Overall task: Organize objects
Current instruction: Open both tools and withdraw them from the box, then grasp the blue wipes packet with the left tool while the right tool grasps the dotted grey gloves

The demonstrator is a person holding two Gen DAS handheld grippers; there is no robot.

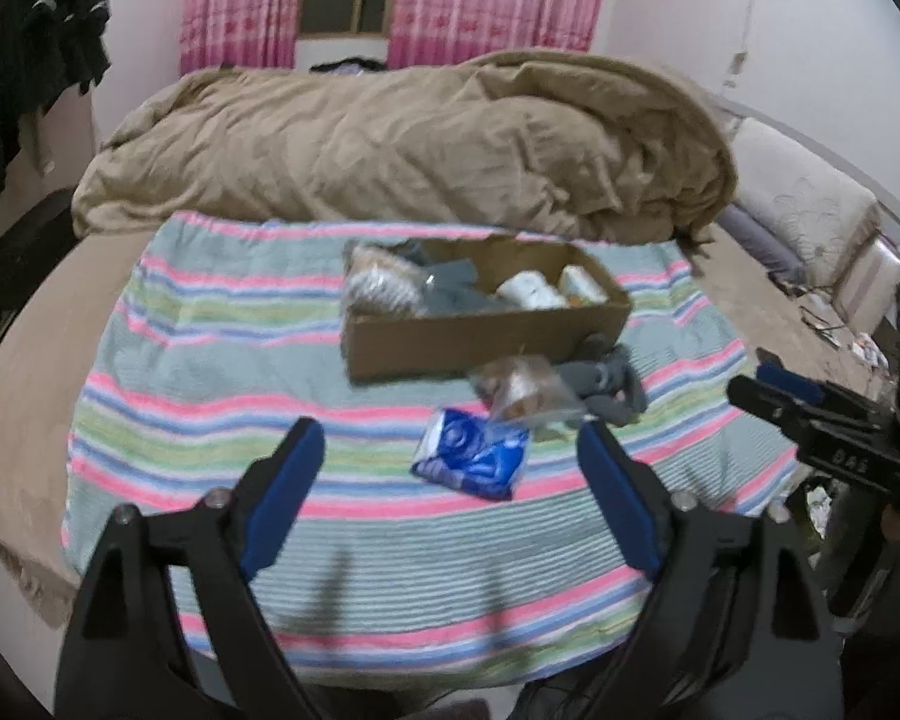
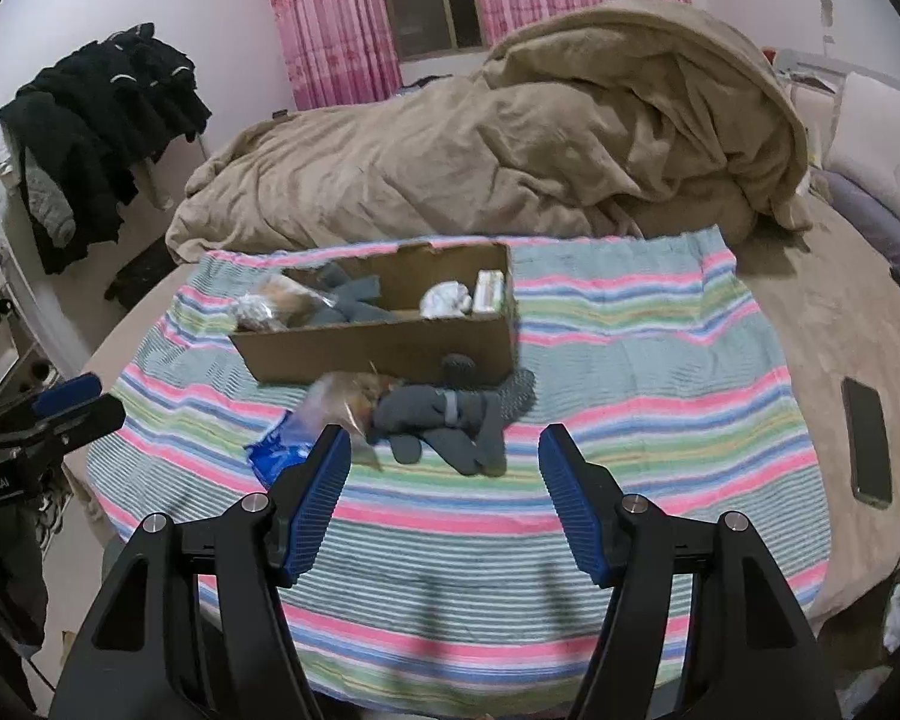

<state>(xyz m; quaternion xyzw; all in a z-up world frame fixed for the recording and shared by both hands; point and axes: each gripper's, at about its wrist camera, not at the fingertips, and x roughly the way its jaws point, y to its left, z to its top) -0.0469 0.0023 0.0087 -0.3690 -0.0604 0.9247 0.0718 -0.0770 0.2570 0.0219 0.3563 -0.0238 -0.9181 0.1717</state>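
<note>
Three items lay loose on the striped towel [image 2: 630, 372] before the part-filled cardboard box [image 2: 384, 348]: blue packet [image 1: 471, 456], clear bag [image 1: 522, 390], grey gloves [image 2: 444, 420], while left gripper [image 1: 450, 468] and right gripper [image 2: 444, 480] gaped empty.

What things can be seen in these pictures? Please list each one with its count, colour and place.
cardboard box: one, brown, on the striped towel, holding items
striped towel: one, pink, green and blue, spread on the bed
grey gloves: one pile, in front of the box
clear snack bag: one, left of the gloves
blue packet: one, blue and white, nearest the left side
blanket: one, tan, bunched behind the towel
phone: one, black, on the bed, right
curtains: pink, at the window
left hand-held gripper: open, empty
right hand-held gripper: open, empty
</note>
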